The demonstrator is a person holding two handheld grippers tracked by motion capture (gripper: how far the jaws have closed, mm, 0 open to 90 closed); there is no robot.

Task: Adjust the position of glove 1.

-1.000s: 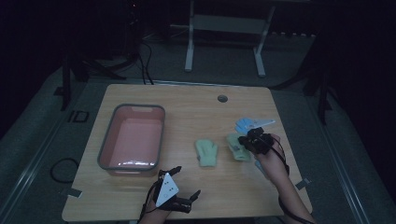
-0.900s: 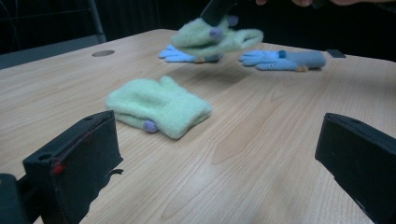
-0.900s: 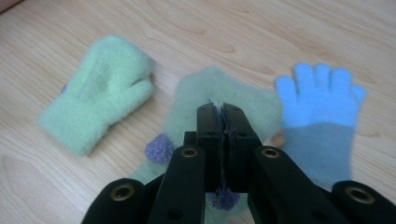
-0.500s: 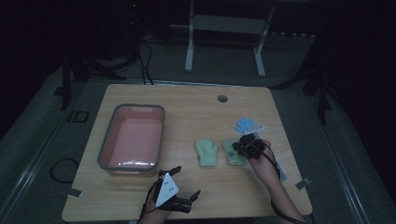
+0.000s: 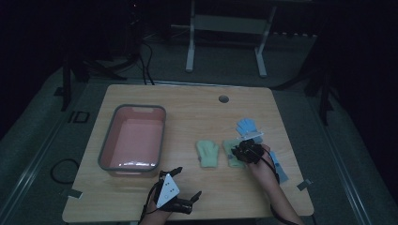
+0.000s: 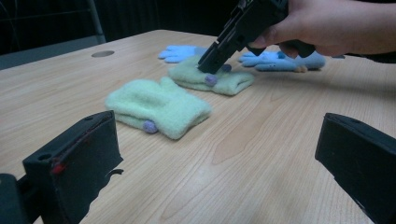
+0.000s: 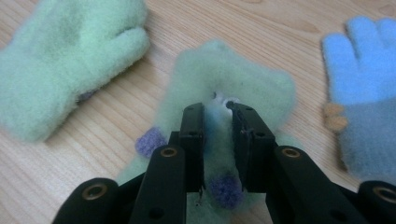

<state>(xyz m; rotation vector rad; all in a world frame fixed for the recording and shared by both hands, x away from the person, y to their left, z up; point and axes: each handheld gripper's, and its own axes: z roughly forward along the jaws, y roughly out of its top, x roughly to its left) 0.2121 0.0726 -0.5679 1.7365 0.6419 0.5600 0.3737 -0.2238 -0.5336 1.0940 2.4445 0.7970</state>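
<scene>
Right hand-held gripper [image 7: 217, 116] down on the green mitten [image 7: 224, 84] near the table's [image 5: 187, 101] right edge, jaws just been opening, a narrow gap now with a fold of green fleece between them. Second green mitten [image 5: 207, 153] just beside it, toward the middle. Blue glove [image 5: 247, 125] closer to the right edge. Left hand-held gripper [image 5: 187, 190] parked at the near edge, jaws spread wide, holding nothing. Pink tub [image 5: 109, 150] over by the left edge.
</scene>
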